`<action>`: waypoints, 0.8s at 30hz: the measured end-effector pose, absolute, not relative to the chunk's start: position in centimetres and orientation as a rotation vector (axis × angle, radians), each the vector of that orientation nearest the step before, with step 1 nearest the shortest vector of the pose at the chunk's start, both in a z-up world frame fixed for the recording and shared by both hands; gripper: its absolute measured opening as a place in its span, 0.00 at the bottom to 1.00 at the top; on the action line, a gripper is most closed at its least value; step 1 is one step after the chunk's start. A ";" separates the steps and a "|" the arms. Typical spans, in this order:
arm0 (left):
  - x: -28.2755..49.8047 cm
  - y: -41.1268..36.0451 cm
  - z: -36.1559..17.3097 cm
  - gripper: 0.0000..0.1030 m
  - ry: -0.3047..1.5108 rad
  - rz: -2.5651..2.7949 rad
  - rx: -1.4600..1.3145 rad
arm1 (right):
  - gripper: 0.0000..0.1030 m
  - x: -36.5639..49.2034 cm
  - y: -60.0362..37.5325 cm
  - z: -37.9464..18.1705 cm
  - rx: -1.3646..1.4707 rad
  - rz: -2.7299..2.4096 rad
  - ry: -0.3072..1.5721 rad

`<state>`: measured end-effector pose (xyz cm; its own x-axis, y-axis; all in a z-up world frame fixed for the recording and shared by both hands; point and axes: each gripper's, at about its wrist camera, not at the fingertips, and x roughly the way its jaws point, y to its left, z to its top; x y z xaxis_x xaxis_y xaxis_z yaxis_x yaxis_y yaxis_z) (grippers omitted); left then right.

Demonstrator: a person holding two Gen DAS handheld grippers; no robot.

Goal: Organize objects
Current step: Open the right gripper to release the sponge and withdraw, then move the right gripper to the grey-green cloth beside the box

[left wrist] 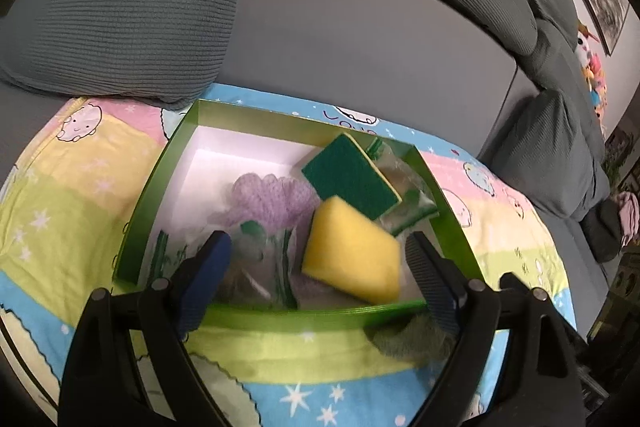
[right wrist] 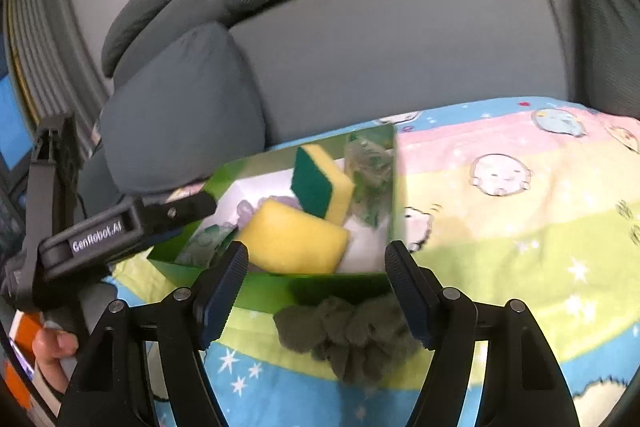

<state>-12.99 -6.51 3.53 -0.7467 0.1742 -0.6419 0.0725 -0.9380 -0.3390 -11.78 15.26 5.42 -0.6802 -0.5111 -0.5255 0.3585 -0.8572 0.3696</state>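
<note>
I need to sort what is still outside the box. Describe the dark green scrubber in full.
The scrubber is a dull grey-green, fuzzy, crumpled wad, soft and fibrous by its look, with lumpy folds. It lies flat on the cartoon blanket, outside the green box, right against its near wall. It sits low between the right gripper's open jaws; neither pad seems to touch it. The left wrist view shows it partly.

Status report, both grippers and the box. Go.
Left gripper open, empty. Right gripper open, empty. Two sponges in green box. Grey scrubber outside, against the near wall.
</note>
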 end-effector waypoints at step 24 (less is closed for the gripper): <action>-11.1 -1.0 -0.8 0.99 -0.293 2.674 -1.285 | 0.87 -11.5 18.7 1.4 1.027 -2.470 -0.460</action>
<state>-11.10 -0.96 -0.83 -0.6177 0.2273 -0.7528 -0.0591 -0.9680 -0.2438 -11.52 18.67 1.37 -0.6369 -0.4994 -0.5874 0.2548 -0.8554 0.4510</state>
